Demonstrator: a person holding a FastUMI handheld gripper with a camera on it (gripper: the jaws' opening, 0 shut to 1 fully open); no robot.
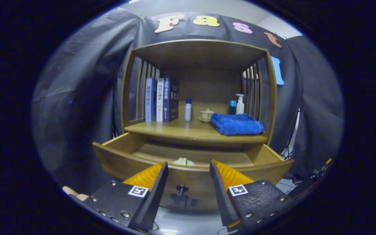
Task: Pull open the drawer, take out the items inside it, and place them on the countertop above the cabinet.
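While the tool (188,168) hung in front of the wooden cabinet (197,98), its two fingers stood well apart and gripped nothing. Between them and just beyond, the drawer (191,163) was pulled out, and a small pale item (183,161) lay inside it close behind the front panel. Lower on that panel, the dark knob (182,188) showed in the gap between the fingers. On the surface (188,132) above the drawer stood three books (161,99) at one side, a small white bottle (188,109), a little lidded cup (206,115), a folded blue towel (237,124), and behind the towel a pump bottle (239,104) beside a blue container (232,107).
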